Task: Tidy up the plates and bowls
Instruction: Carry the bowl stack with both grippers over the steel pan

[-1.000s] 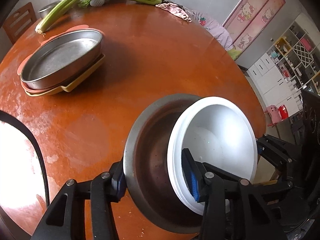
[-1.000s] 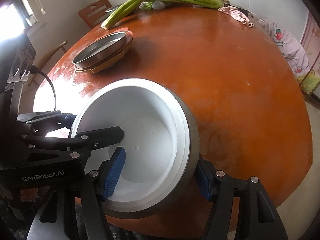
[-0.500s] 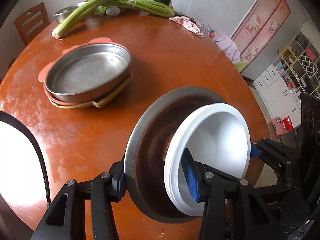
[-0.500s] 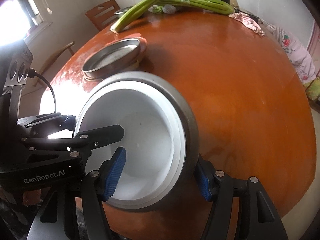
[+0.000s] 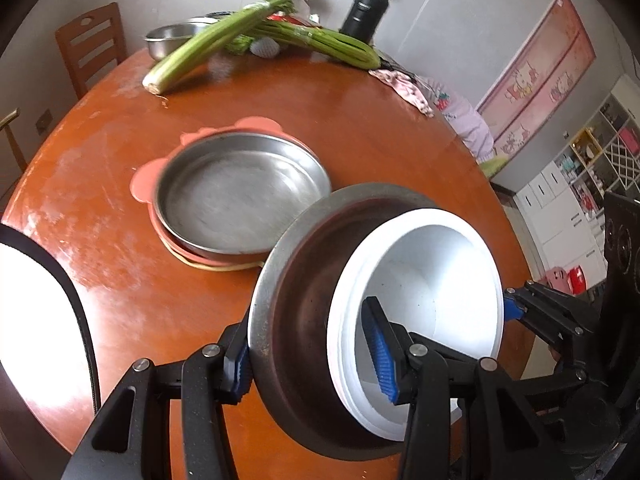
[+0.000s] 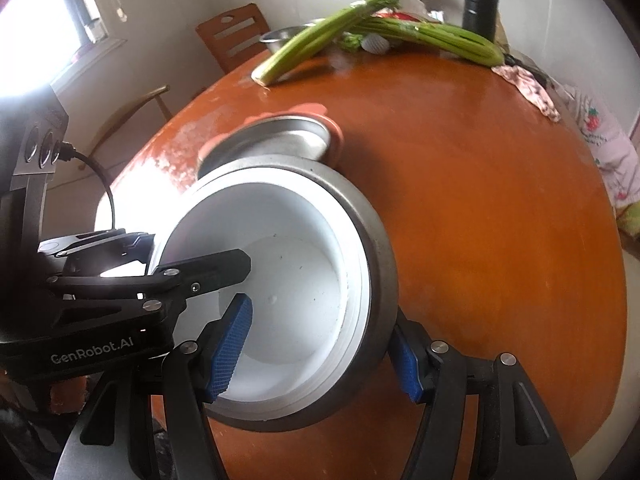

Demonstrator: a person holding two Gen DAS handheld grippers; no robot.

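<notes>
A steel bowl (image 5: 296, 320) with a white bowl (image 5: 432, 280) nested inside it is held tilted above the round orange table (image 5: 120, 280). My left gripper (image 5: 312, 364) is shut on the stack's rim on one side. My right gripper (image 6: 316, 344) is shut on the stack's opposite rim, steel bowl (image 6: 380, 280) outside and white bowl (image 6: 296, 280) inside. Just beyond stands a stack of plates: a steel pan (image 5: 240, 196) on a pink plate (image 5: 140, 184) and a yellow one. The pan also shows in the right wrist view (image 6: 276, 140).
At the table's far edge lie celery stalks (image 5: 208, 48), another steel bowl (image 5: 172, 38), a black flask (image 5: 366, 8) and a pink cloth (image 5: 404, 86). A wooden chair (image 5: 92, 44) stands behind the table. Shelves (image 5: 580, 184) are at the right.
Both grippers carried the nested bowls across the table toward the plate stack, which is now much nearer. The grip on the bowls has not changed.
</notes>
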